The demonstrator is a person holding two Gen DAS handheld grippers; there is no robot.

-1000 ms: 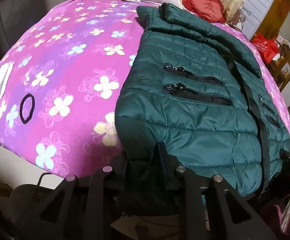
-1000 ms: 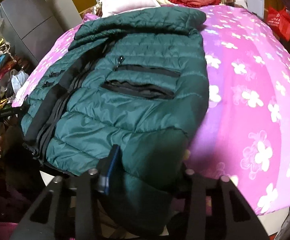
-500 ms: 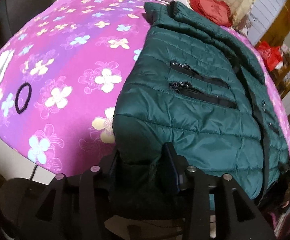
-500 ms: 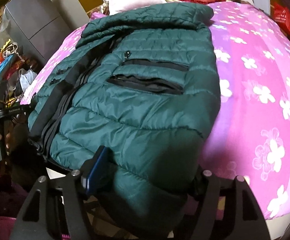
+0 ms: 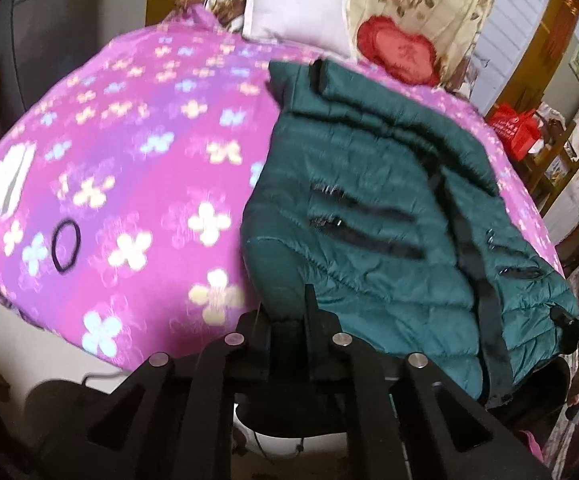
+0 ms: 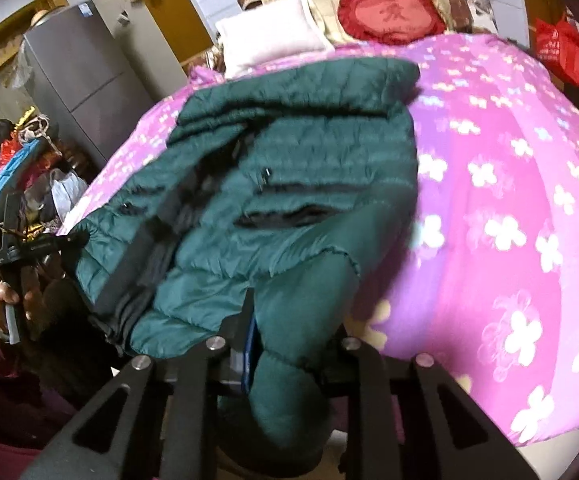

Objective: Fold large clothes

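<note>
Bed: a pink flowered bedspread (image 5: 137, 184) covers it, well wider than the garment on it.
Jacket: a dark green quilted jacket (image 5: 369, 208) lies flat on the spread, collar toward the pillows, hem at the near bed edge.
Left gripper (image 5: 287, 320): jaws have just been closing and now pinch the jacket's near hem corner between them.
Right gripper (image 6: 289, 344): jaws likewise just closed, clamped on the bunched opposite hem corner.
Left view only: a black hair tie (image 5: 65, 250) on the spread, clear of the jacket.
Right view only: a grey cabinet (image 6: 85, 76) and the person's left hand (image 6: 7, 300).
Behind: a pale pillow (image 5: 297, 12) and a red heart cushion (image 6: 389, 16).
Blur: both views are smeared.
</note>
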